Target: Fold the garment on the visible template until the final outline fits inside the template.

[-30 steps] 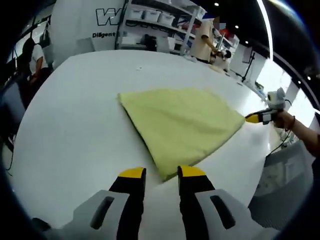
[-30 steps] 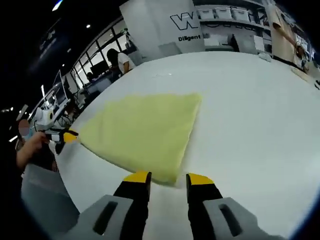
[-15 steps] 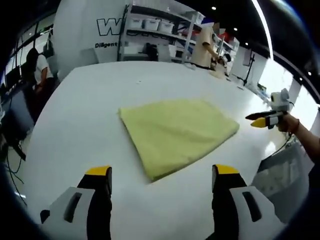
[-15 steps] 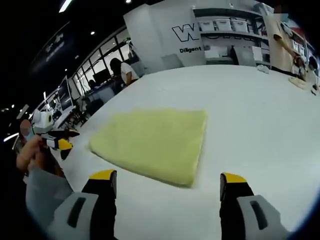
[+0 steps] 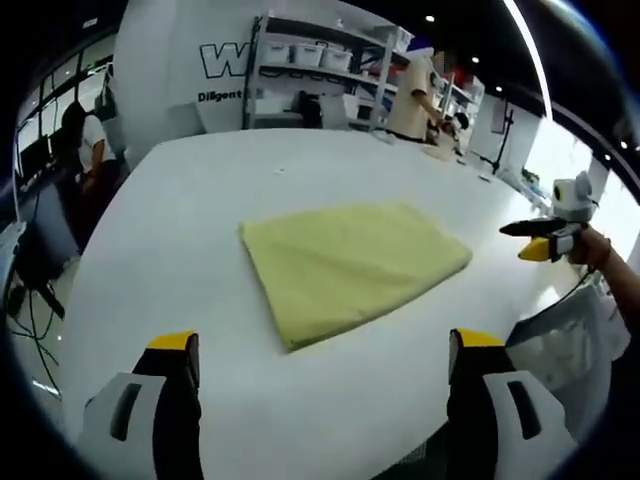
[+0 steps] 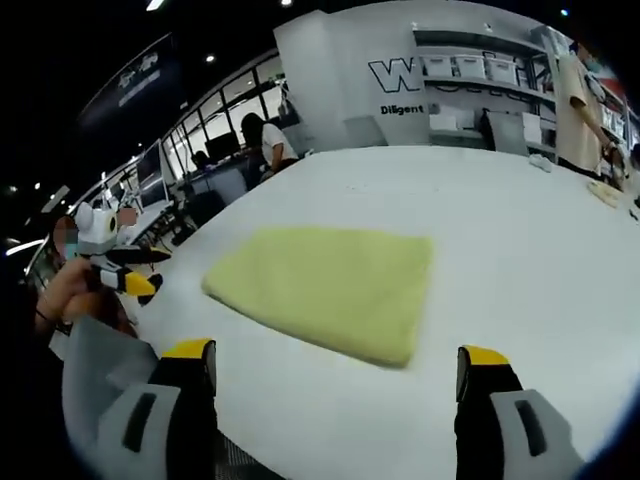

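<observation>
Lay folded and flat mid-way across the white table (image 5: 150, 230), the yellow garment (image 5: 345, 265), with left gripper (image 5: 322, 345) and right gripper (image 6: 340, 360) both wide-jawed, empty, short of it.

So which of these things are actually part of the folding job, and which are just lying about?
Part of the job:
- folded yellow garment, flat on the white table
- left gripper, jaws wide open
- right gripper, jaws wide open

Just lying about:
- shelves with storage boxes
- people in the background
- cables beside the table
</observation>
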